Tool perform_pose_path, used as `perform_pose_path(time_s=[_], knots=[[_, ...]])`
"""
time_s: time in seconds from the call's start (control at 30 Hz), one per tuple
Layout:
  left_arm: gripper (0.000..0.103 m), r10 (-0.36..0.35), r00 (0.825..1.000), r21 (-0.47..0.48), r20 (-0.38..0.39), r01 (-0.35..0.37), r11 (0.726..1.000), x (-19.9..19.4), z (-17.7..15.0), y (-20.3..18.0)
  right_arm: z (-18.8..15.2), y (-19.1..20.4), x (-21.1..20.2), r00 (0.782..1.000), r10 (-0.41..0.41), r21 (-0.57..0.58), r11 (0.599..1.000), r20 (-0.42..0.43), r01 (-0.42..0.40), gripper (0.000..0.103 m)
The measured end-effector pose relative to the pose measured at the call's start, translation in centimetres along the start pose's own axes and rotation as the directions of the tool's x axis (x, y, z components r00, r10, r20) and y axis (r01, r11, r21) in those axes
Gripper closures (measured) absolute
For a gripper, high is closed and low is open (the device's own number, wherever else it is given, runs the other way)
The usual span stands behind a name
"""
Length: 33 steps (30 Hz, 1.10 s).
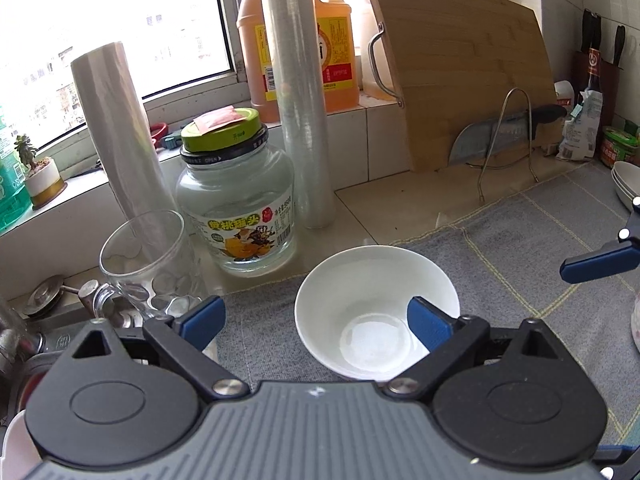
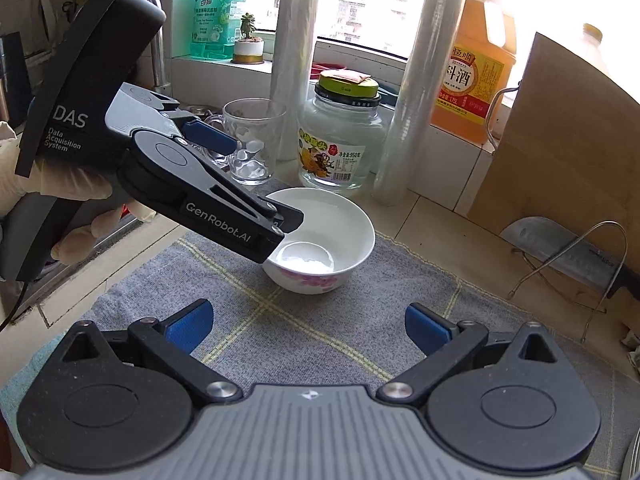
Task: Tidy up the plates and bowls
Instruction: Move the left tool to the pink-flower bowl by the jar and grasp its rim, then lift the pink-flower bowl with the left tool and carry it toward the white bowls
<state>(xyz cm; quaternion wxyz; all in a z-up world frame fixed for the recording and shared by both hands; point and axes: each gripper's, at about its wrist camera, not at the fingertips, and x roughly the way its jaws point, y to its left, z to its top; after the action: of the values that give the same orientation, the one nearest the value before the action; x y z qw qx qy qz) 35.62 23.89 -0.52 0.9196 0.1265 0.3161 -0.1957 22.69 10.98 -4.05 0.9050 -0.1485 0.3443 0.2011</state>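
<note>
The left tongs (image 1: 316, 326) stood wide open, their 2 blue pads apart: 1 pad (image 1: 426, 326) hung inside the bowl (image 1: 360, 280), the other (image 1: 204, 320) outside it over the cloth (image 1: 520, 248). From the right wrist view the left tongs (image 2: 256, 192) reached down over the bowl's near rim; their black body read "GenRobot.AI", and the housing above it read "DAS Data Acquisition System". A gloved hand (image 2: 60, 192) held that housing. The right tongs (image 2: 308, 326) were open too, gripping nothing, above bare cloth just short of the bowl.

The bowl (image 2: 320, 240) was white with pink flowers on its outer wall, and sat upright on the grey cloth with pale yellow lines, near the cloth's far edge. At the right edge of the left view more white bowls (image 1: 624, 184) were stacked, well apart from it.

Behind the bowl stood a glass jar (image 2: 340, 144) with a green lid; its label showed "950" with Chinese characters, and the lid ring read "OPEN" in the left view. Beside it were a glass mug (image 2: 252, 140) and 2 upright rolls of film (image 2: 420, 92). On the sill an orange jug (image 2: 476, 64) carried a label with "料酒" and "1.75L". A green bottle (image 2: 212, 8) stood further left, its writing too small to read. A cutting board (image 1: 460, 72) leaned on the wall with a cleaver (image 1: 500, 132) in a wire rack
</note>
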Motion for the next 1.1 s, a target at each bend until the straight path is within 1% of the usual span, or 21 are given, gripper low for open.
perform_pose_path(time_s=[0.13,0.23,0.3,0.5,0.63,0.7,0.77,0.83,0.93,1.0,1.1], knots=[[0.008,-0.027,0.999,0.016,-0.019,0.028,1.000,1.4,0.6,0.6,0.3,0.4,1.1,1.000,0.009,0.004,1.000,0.012,-0.009,0.000],[0.009,-0.049,0.998,0.027,-0.033,0.050,0.998,2.3,0.9,0.8,0.6,0.4,2.5,1.000,0.000,0.021,1.000,-0.003,0.000,0.000],[0.011,-0.068,0.997,0.036,-0.041,0.069,0.997,2.7,1.1,0.9,0.6,0.4,3.2,1.000,0.002,0.030,1.000,-0.014,-0.002,0.000],[0.021,-0.112,0.991,0.065,-0.073,0.117,0.991,4.2,1.4,1.1,0.5,0.4,4.8,1.000,-0.001,0.042,0.999,-0.031,0.003,0.000],[0.031,-0.143,0.985,0.079,-0.097,0.151,0.985,5.1,1.7,1.3,0.8,0.2,5.8,0.999,-0.004,0.043,0.999,-0.041,0.006,0.002],[0.032,-0.156,0.981,0.085,-0.112,0.166,0.983,5.5,1.7,1.4,0.9,0.1,6.4,0.999,0.001,0.044,0.999,-0.050,0.001,0.004],[0.036,-0.168,0.978,0.091,-0.122,0.180,0.980,5.8,1.8,1.5,0.9,-0.1,6.8,0.998,0.008,0.047,0.999,-0.060,-0.005,0.009],[0.037,-0.181,0.975,0.092,-0.131,0.194,0.977,6.1,1.9,1.7,0.9,-0.1,7.1,0.998,0.011,0.049,0.999,-0.067,-0.007,0.013],[0.041,-0.191,0.971,0.103,-0.145,0.207,0.973,6.4,2.1,1.7,1.0,-0.3,7.4,0.998,0.019,0.052,0.999,-0.065,-0.016,0.014],[0.041,-0.202,0.967,0.103,-0.154,0.219,0.970,6.6,2.2,1.8,1.1,-0.4,7.5,0.998,0.022,0.049,0.999,-0.060,-0.019,0.014],[0.043,-0.215,0.962,0.104,-0.165,0.234,0.967,6.9,2.3,1.7,1.2,-0.5,7.7,0.998,0.022,0.039,0.999,-0.057,-0.020,0.017]])
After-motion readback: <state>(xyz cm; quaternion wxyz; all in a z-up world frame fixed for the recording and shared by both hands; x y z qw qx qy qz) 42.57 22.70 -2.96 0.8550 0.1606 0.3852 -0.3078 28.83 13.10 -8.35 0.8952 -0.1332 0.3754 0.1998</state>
